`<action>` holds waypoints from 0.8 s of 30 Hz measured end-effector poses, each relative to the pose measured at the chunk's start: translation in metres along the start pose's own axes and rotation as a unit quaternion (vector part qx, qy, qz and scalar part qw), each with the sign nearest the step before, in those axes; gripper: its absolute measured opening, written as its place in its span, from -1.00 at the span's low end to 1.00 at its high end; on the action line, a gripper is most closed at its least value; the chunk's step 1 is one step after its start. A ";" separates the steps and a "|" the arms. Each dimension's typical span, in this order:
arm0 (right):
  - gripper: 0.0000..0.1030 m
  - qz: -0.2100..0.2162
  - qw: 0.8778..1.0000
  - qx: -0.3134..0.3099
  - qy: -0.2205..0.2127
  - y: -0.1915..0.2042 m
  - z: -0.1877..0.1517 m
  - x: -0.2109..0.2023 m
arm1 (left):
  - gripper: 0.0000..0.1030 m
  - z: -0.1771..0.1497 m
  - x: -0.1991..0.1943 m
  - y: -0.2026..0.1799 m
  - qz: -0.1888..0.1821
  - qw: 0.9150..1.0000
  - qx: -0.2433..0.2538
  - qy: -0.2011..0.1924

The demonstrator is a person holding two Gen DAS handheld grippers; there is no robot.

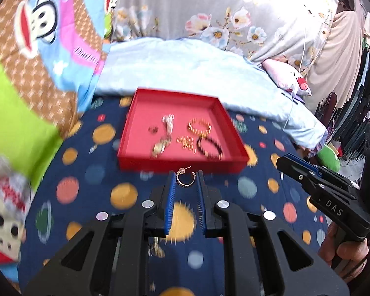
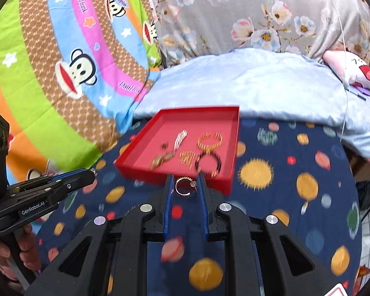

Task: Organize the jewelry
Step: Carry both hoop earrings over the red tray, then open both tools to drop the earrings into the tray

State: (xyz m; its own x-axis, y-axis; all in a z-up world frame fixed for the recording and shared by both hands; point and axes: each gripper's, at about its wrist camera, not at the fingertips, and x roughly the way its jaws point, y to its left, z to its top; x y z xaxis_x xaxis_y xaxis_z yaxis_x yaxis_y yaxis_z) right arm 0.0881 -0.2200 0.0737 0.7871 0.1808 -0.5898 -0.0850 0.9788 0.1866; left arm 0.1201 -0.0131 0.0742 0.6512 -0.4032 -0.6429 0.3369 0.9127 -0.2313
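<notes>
both grippers, left gripper and right gripper, each clasp a hoop earring.

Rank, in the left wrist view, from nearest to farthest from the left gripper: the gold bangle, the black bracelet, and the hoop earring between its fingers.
1. hoop earring, between the left gripper fingers.
2. black bracelet, front right of the red tray.
3. gold bangle, behind the bracelet, deeper in the tray.

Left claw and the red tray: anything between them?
In the left wrist view, a hoop earring sits between the left claw fingertips; beyond it, only patterned bedsheet before the red tray.
</notes>
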 end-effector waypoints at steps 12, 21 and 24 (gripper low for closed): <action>-0.67 0.005 1.000 0.015 0.002 -0.031 0.076 0.088 | -0.69 0.088 0.080 0.000 0.012 1.000 0.017 -0.019; -0.67 0.012 0.998 0.026 0.054 -0.039 0.090 0.172 | -0.69 0.117 0.158 0.027 0.032 0.999 -0.009 0.020; -0.67 0.012 0.997 0.026 0.072 -0.040 0.087 0.193 | -0.69 0.120 0.177 0.034 0.035 0.999 -0.016 0.031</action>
State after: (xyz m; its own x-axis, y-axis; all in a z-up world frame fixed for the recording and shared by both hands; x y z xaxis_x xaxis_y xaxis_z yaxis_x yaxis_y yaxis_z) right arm 0.2967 -0.2323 0.0202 0.6892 0.2206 -0.6902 -0.0682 0.9681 0.2413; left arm 0.3281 -0.0616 0.0400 0.6282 -0.3351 -0.7022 0.2705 0.9402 -0.2067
